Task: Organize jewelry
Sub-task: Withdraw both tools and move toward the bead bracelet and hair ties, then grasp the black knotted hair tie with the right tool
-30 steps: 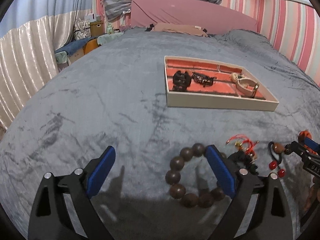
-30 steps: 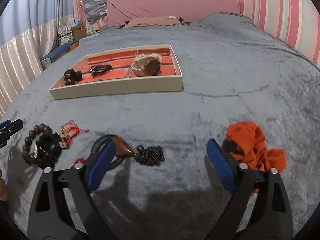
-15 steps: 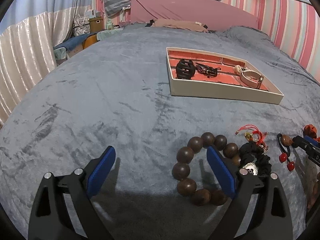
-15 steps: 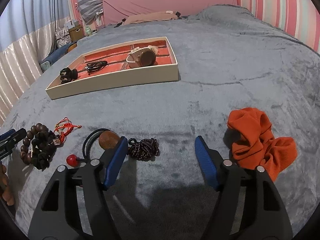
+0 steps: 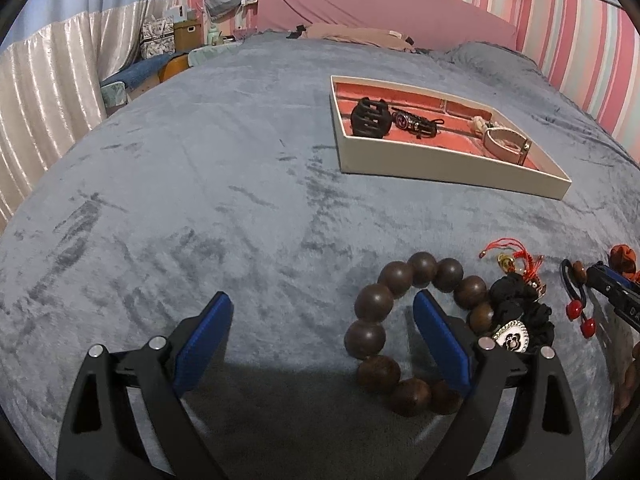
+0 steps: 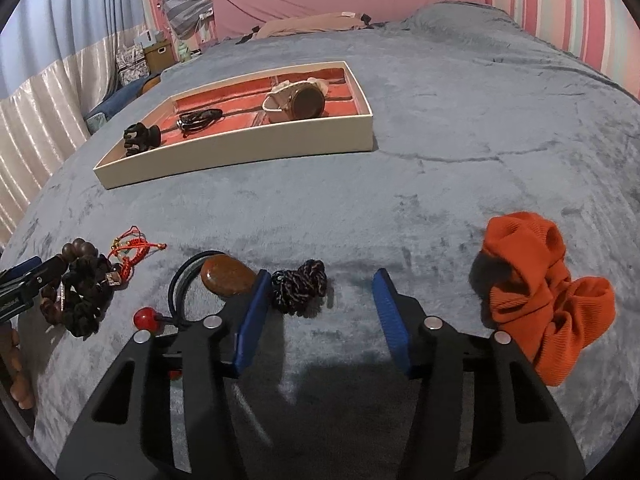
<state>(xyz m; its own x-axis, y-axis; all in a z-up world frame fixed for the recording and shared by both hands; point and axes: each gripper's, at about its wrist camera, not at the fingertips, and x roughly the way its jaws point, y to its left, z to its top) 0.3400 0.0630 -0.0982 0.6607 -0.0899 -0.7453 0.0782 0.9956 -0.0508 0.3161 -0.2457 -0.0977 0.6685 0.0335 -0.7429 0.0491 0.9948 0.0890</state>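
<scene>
My left gripper is open and low over the grey bedspread. Its right finger reaches inside the ring of a dark wooden bead bracelet. A black scrunchie with a white flower charm lies against the beads. My right gripper is open with its jaws closing. A dark braided hair tie lies between them, close to the left finger, and the pads are not pressing on it. The cream tray with a red lining holds a black claw clip, a black bracelet and a watch.
An orange scrunchie lies right of my right gripper. On its left lie a brown-stone hair tie, a red bead tie and a red string bracelet. The bed's left edge meets curtains. A pink headboard stands behind.
My right gripper's jaws have narrowed a good deal around the braided hair tie. My left gripper has sunk closer to the bead bracelet, which now looms larger; its jaws stay wide.
</scene>
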